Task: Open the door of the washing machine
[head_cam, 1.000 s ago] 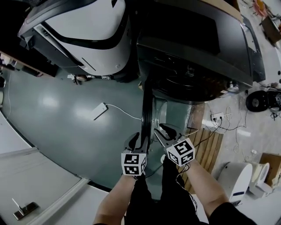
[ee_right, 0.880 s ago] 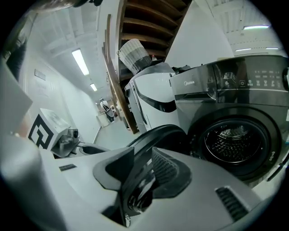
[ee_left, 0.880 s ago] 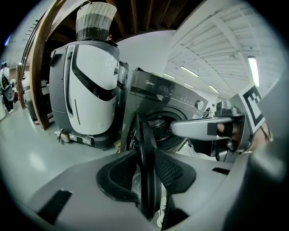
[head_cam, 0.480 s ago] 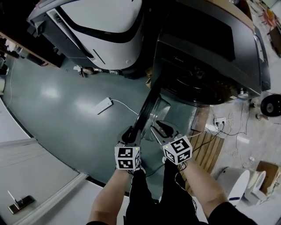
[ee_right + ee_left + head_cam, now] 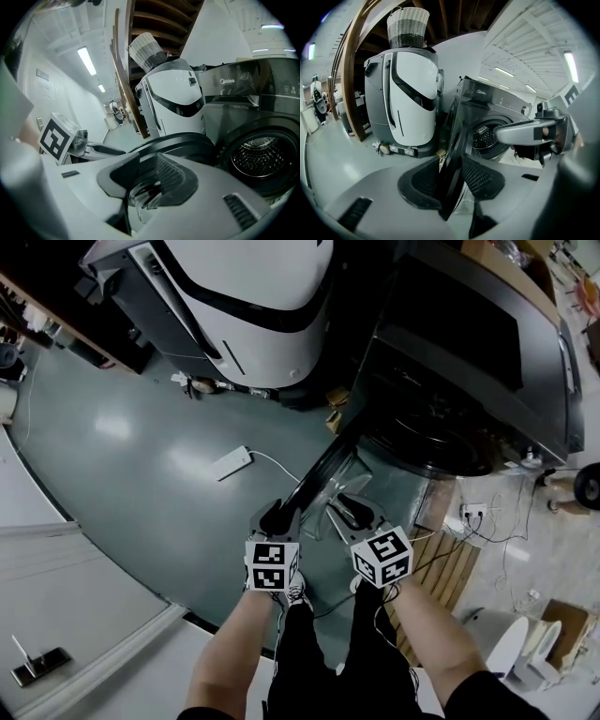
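The dark washing machine (image 5: 469, 362) stands at the upper right with its round door (image 5: 323, 470) swung out on edge towards me. The steel drum (image 5: 485, 136) shows in the opening. My left gripper (image 5: 275, 518) is shut on the door's dark rim (image 5: 457, 145), which runs up between its pads (image 5: 480, 176); these jaws have just been opening slightly with the rim still between them. My right gripper (image 5: 349, 514) sits on the door's inner side, shut on the bulging glass (image 5: 145, 190). From the left gripper view the right gripper (image 5: 529, 133) shows at mid right.
A white and grey appliance (image 5: 253, 296) stands left of the washer with a woven basket (image 5: 408, 26) on top. A white power strip (image 5: 232, 463) and its cable lie on the grey floor. At the right are a wooden pallet (image 5: 450, 568), cables and a white device (image 5: 511, 652).
Both grippers have drawn back from the machine together with the door. The door now stands further out from the machine's front, at a slant.
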Motion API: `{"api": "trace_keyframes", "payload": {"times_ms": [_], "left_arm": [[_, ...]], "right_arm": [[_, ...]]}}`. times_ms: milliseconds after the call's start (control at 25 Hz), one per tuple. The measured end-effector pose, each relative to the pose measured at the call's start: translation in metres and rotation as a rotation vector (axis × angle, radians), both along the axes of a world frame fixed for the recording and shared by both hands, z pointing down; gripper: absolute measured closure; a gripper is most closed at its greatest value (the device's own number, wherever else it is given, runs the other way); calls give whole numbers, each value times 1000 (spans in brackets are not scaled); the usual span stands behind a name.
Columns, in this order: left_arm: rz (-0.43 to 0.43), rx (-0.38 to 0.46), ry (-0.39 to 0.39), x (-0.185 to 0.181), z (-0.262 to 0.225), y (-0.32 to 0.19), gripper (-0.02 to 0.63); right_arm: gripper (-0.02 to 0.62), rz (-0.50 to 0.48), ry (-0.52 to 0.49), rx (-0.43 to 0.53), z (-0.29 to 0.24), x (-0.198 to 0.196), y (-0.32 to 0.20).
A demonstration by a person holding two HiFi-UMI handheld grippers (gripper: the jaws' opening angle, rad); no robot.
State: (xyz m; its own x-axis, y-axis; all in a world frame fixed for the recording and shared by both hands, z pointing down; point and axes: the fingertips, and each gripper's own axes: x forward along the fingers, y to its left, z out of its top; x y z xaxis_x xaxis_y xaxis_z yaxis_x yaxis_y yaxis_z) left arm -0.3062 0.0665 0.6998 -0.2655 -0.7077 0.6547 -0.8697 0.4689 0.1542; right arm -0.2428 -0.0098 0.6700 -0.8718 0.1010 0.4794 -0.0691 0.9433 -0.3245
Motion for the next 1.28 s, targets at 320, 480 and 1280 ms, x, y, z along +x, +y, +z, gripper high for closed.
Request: {"api": "trace_keyframes", "payload": {"times_ms": [320, 480, 1280], "left_arm": [[-65, 37, -7, -20, -20, 19, 540], [-45, 83, -13, -18, -46, 26, 569], [344, 382, -96, 87, -268, 23, 588]], "right_arm": [[477, -9, -4, 10, -15, -18, 12], [577, 2, -5, 43, -35, -14, 15], [578, 458, -202, 228, -253, 152, -5]]}}
